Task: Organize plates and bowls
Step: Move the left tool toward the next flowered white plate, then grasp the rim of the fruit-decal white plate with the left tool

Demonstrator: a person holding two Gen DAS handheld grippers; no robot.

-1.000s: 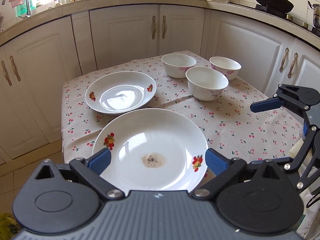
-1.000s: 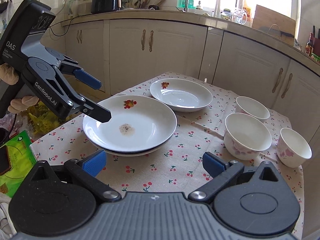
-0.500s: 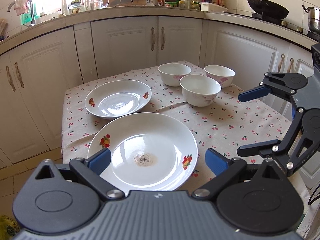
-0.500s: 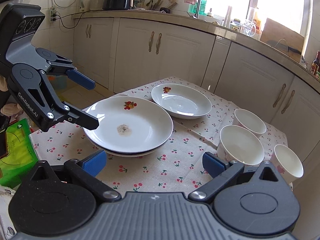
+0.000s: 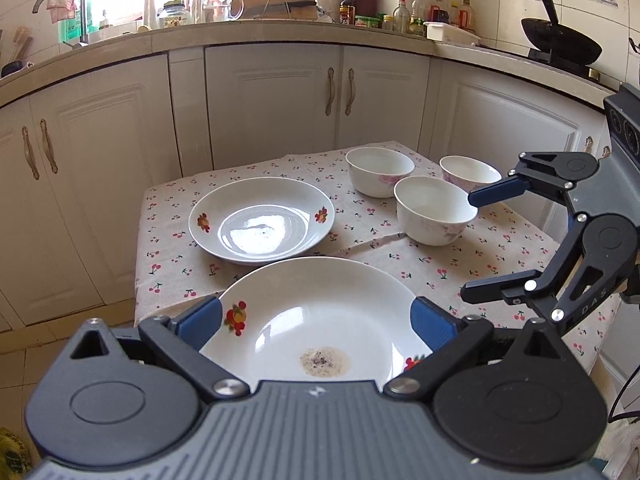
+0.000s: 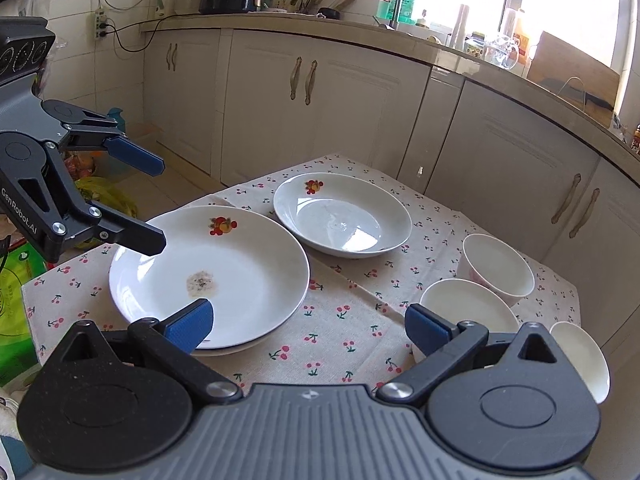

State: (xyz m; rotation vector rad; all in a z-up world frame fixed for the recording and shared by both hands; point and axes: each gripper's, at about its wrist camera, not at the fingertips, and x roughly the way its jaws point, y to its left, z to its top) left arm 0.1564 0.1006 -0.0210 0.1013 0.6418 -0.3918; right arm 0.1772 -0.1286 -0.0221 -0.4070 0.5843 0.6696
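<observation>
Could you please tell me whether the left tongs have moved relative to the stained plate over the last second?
Yes. In the right wrist view, the left tongs have risen from the stained plate, which rests on the table.

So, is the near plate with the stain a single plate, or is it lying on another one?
Stacked: in the right wrist view a second rim shows under the stained plate.

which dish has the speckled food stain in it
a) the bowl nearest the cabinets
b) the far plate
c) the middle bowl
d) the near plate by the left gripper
d: the near plate, lying between the open fingers of the left gripper, has a brownish speckled patch in its well, while the far plate and the three bowls show only white insides.
</observation>
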